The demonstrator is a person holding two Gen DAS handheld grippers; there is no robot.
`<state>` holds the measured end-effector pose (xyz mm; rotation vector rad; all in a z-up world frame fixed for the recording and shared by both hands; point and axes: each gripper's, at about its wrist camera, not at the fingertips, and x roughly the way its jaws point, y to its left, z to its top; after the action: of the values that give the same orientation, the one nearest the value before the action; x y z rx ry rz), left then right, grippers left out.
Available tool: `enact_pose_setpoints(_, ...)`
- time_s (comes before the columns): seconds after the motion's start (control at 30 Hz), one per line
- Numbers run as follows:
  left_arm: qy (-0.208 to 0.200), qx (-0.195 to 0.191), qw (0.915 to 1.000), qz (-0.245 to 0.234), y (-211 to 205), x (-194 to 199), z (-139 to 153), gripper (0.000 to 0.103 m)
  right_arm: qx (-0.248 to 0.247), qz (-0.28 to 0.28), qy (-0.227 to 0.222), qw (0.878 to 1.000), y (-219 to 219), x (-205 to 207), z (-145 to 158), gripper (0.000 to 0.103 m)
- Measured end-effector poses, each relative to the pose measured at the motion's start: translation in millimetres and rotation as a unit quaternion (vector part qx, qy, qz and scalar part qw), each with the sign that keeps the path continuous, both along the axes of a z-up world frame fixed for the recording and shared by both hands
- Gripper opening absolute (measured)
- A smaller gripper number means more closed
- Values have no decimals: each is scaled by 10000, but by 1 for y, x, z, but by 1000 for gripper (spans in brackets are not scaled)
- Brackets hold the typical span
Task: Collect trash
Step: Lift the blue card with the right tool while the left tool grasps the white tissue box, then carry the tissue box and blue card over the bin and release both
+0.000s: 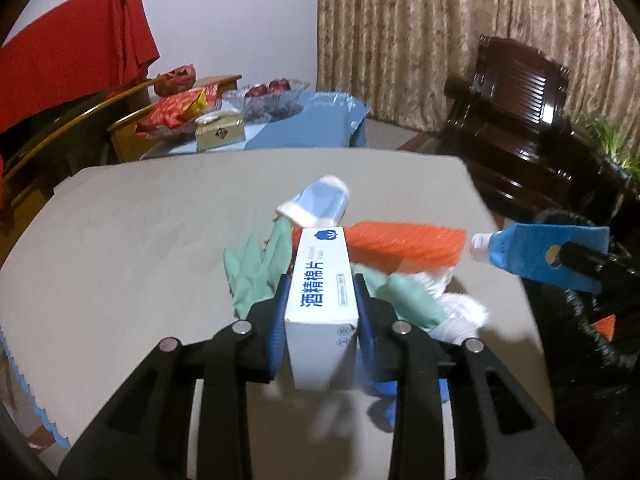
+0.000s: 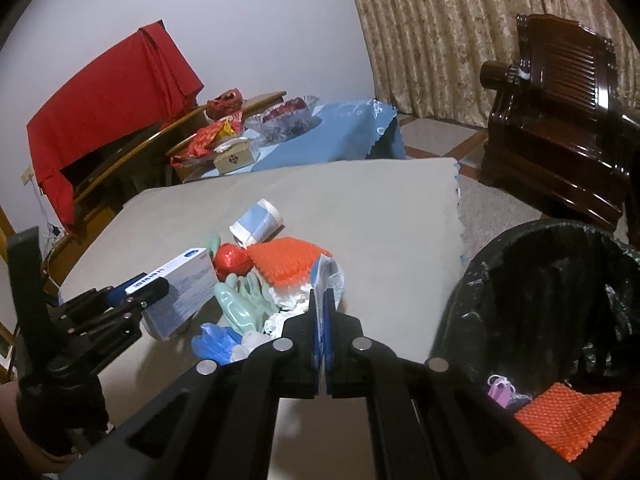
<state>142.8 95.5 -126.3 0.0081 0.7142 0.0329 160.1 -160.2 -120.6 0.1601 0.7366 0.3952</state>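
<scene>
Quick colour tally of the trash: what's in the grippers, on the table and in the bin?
White/blue: 3, the box (left gripper), pouch (right gripper), paper cup
Orange: 2, the table mesh, bin mesh
Red: 1, the ball
Green: 1, the glove
Blue: 1, the glove
White: 1, the tissue
Purple: 1, the scrap
Total: 10

The box (image 1: 322, 280) looks like smooth matt cardboard. Behind the box, the gloves (image 1: 256, 272) look rubbery and faintly shiny, and the orange net (image 1: 404, 242) is ribbed foam. Right of the box, the pouch (image 1: 536, 254) is glossy plastic. The table (image 1: 132, 232) under the box wears matt cloth. The bin (image 2: 532, 300) is lined with crinkled, shiny black plastic.
</scene>
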Motion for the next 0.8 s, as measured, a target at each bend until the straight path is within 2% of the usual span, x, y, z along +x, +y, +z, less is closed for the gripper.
enact_pose_setpoints(0.37, -422, -178, 9983, -358, -30, -19, 39, 29, 3, -386, -284, 9989, -32, -21, 27, 2)
enact_pose_setpoints(0.6, -531, -279, 9942, -887, -80, -18, 50, 29, -34, -791, -426, 9959, -69, -37, 39, 2)
enact_pose_setpoints(0.8, -613, -451, 9864, -1456, -135, -10, 55, 29, -129, -1291, -499, 9903, -114, -51, 44, 2)
